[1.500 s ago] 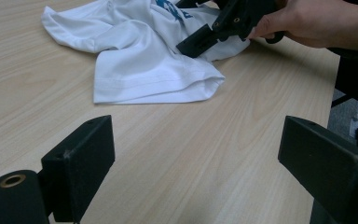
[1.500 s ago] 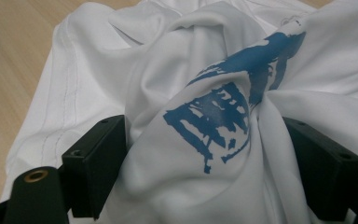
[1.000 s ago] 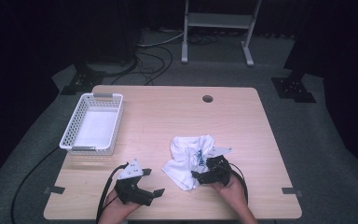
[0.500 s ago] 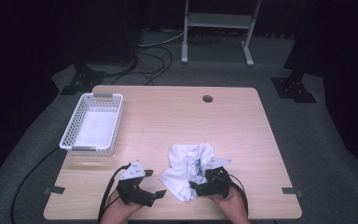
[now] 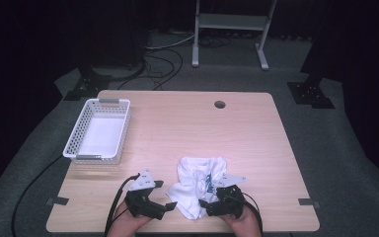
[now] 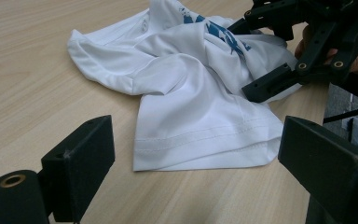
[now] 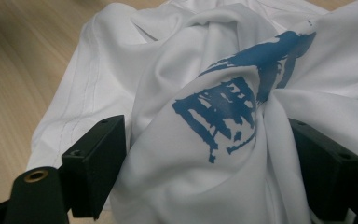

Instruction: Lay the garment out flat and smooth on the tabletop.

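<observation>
A crumpled white t-shirt with a blue print is lying on the wooden table near its front edge, between the two grippers. The right gripper is being held at the shirt's right side; its jaws are standing wide apart with a bunched fold of the printed fabric sitting between them, not clamped. The left gripper is being held just left of the shirt's hem, jaws wide open, nothing gripped, bare table seen between them. A white perforated basket is sitting at the table's left edge, well apart from the shirt. A cable hole is seen near the far edge.
</observation>
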Demonstrator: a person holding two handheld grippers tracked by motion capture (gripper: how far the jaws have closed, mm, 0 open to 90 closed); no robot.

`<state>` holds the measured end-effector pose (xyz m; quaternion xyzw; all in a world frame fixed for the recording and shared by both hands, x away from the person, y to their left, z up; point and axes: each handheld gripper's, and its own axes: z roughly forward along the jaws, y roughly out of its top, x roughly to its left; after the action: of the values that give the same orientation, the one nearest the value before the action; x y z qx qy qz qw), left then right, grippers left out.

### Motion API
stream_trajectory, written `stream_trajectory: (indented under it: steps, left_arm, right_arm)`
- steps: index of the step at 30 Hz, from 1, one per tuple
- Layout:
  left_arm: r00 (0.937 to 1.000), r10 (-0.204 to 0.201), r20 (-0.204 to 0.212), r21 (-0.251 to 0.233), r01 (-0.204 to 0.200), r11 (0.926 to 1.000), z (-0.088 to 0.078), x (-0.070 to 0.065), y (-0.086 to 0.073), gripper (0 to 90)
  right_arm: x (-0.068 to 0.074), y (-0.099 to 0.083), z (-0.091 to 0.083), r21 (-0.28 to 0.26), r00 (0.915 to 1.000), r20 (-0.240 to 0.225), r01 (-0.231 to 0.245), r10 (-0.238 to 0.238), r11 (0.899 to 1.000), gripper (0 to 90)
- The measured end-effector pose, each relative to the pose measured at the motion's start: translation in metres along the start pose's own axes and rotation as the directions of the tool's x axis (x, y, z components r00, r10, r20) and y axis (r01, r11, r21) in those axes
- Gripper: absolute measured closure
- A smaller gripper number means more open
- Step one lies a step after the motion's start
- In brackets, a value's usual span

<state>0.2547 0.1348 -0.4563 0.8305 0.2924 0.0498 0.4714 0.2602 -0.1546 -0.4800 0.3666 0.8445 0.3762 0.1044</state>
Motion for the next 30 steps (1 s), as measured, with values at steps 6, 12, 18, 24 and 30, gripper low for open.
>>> stream_trajectory:
  steps: [6,12,18,24,30]
  left_arm:
    - [1.0000,0.002,0.004,0.004,-0.002,1.0000,0.002,-0.001,0.000,9.8]
    - [1.0000,0.003,0.006,0.006,-0.003,1.0000,0.003,-0.001,-0.001,9.7]
    - [1.0000,0.003,0.009,0.011,-0.003,0.9999,0.004,-0.002,-0.001,9.7]
    - [0.9999,0.003,0.012,0.013,-0.003,0.9999,0.005,-0.003,-0.001,9.8]
    - [0.9999,0.002,0.013,0.016,-0.002,0.9999,0.006,-0.003,-0.001,9.7]
  right_arm:
    - [0.006,-0.003,-0.003,0.003,0.9999,-0.007,0.009,-0.009,1.000,17.7]
    - [0.009,-0.006,-0.004,0.001,0.9997,-0.017,0.017,-0.017,1.000,17.7]
    - [0.012,-0.009,-0.007,0.003,0.9993,-0.030,0.022,-0.022,1.000,17.7]
    - [0.013,-0.011,-0.009,0.006,0.9987,-0.046,0.023,-0.023,1.000,17.7]
    - [0.011,-0.011,-0.013,0.019,0.9964,-0.084,0.008,-0.007,1.000,17.6]
